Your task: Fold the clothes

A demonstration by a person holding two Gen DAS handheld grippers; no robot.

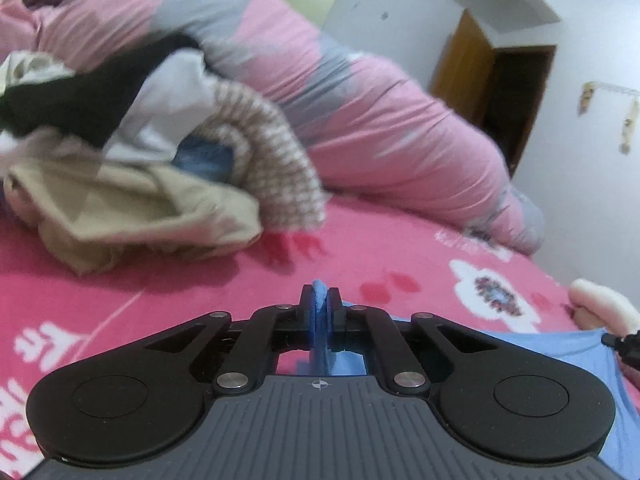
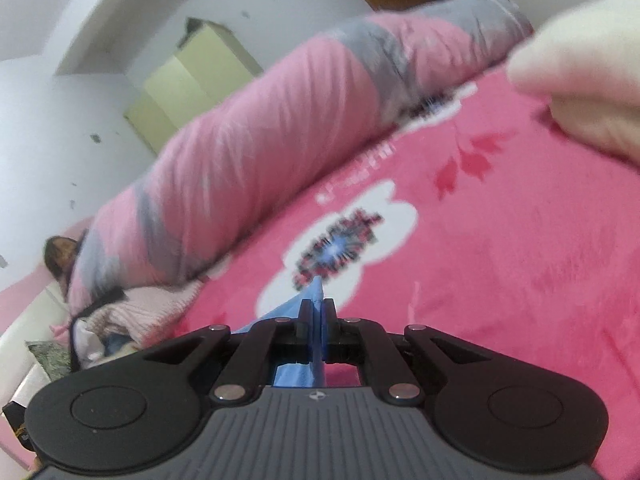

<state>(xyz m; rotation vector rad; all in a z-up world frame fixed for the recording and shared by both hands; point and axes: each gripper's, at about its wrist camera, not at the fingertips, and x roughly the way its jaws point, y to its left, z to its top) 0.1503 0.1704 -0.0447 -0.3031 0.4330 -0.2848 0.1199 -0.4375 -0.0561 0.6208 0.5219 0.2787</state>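
Left gripper (image 1: 321, 300) is clamped on a pinch of the blue garment (image 1: 624, 432), cloth bunched between the pads; right gripper (image 2: 319, 307) is pinched the same way on another edge of the blue garment (image 2: 280, 312), a pointed tip poking out past the fingers. So the garment hangs between the two, held above the pink bedspread (image 1: 200, 304), draping down below the left tool toward its right side. Judging by the drape: thin, light, fully limp fabric, not slippery in the pads, nothing fragile. It'll sag and fold wherever unsupported, so grips belong at corners or hem ends, apart enough to keep the edge taut. How much is folded already, can't tell; most of the cloth is hidden under the tools. Beyond the left gripper: loose clothes pile (image 1: 132, 136), beige, black, white and checked pieces, heaped on the bedspread. Behind it a rolled pink-grey duvet (image 1: 360, 112). No real containers in view; the pile just sits on the bed.
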